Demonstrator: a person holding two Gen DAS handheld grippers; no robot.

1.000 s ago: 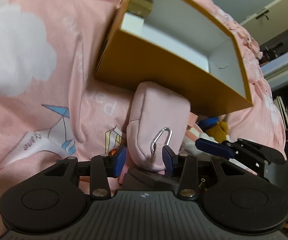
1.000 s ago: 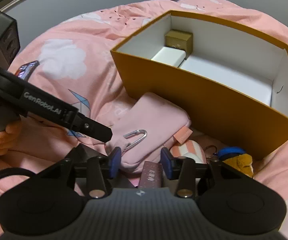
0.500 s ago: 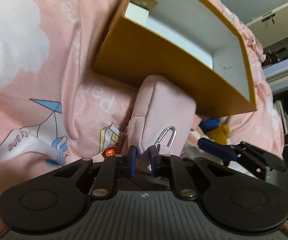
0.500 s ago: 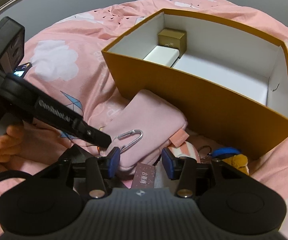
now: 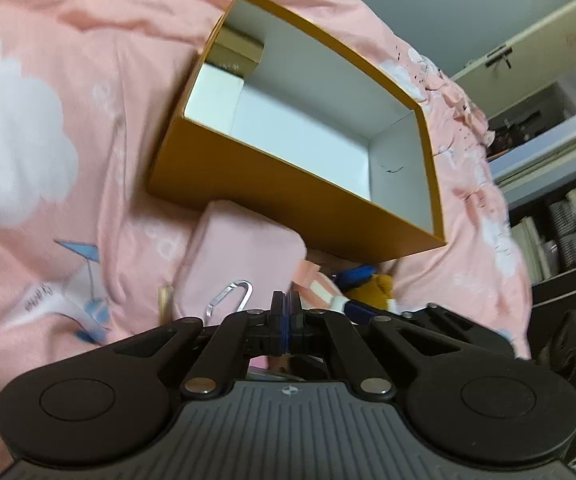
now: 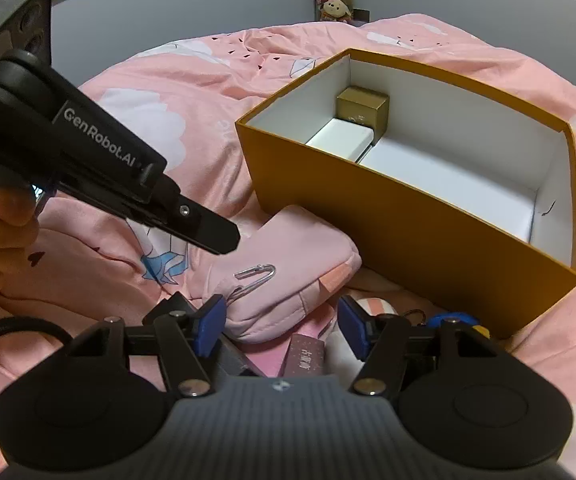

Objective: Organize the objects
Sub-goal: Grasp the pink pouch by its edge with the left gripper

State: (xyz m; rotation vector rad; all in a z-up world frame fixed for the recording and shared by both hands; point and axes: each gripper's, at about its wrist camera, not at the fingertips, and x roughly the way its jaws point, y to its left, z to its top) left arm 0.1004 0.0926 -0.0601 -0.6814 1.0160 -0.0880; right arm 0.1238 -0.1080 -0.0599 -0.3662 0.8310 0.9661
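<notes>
Soft pink fabric pouch (image 6: 288,280), rectangular and padded, with rounded corners, a stitched seam along its near edge, a small salmon tag on its right side and a silver carabiner clip (image 6: 256,274) lying on its upper face. The pouch rests on the pink cloud-print bedcover (image 6: 176,92), just in front of the near wall of the mustard-yellow open box (image 6: 427,240), with its far corner close to that wall; whether they touch cannot be told. In the right wrist view its long axis runs from the near left to the far right, roughly along the box's near wall. In the left wrist view the pouch (image 5: 240,256) appears blurred, its long axis leading away from the camera toward the box (image 5: 288,200). The box has a white interior holding a small gold box (image 6: 361,110) in its far left corner and a flat white box (image 6: 341,140) just in front of it. The left gripper (image 5: 286,316) has its blue pads pressed together with nothing visible between them, above the pouch's near right corner. The right gripper (image 6: 282,320) stands wide apart and grasps nothing, its left pad touching or nearly touching the pouch's near corner. A striped pink-and-white item (image 6: 375,306), a blue and yellow plush keychain (image 6: 453,320) and a mauve card (image 6: 307,354) lie near the right pad.
</notes>
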